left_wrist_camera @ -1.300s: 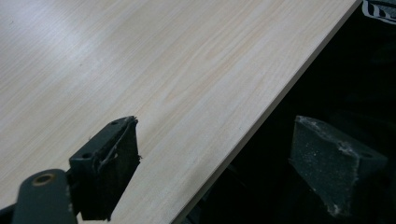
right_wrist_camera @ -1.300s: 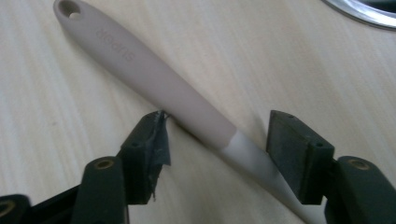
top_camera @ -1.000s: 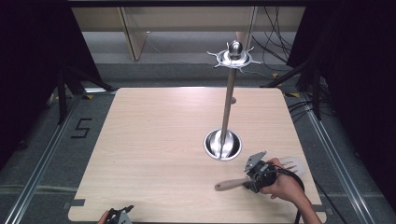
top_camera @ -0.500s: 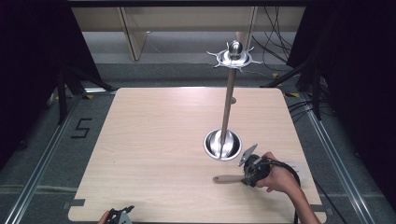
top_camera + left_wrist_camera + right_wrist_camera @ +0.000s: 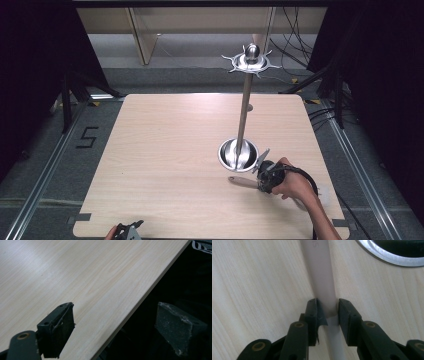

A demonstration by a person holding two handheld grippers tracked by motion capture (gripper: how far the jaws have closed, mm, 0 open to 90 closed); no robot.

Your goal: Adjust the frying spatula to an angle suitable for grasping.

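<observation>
A pale utensil handle [image 5: 242,181] lies on the wooden table [image 5: 165,150], just in front of the round base [image 5: 238,153] of a metal stand. My right gripper [image 5: 262,182] has just been closing on it. In the right gripper view both pads touch the sides of the handle [image 5: 320,272], so the right gripper [image 5: 326,305] is shut on it. The utensil's other end is hidden under the hand. At the table's near edge my left gripper [image 5: 127,231] stays low. Its jaws stand wide apart, so the left gripper [image 5: 117,315] is open and holds nothing.
The stand's thin pole [image 5: 245,110] rises to a shiny top [image 5: 251,60] ringed with hooks. The base rim [image 5: 387,258] lies close beside the right jaw. Dark floor, rails and cables surround the table.
The right hand has slid left and a little farther away, toward the stand's base. Its jaws have narrowed onto the handle. The left gripper has not moved.
</observation>
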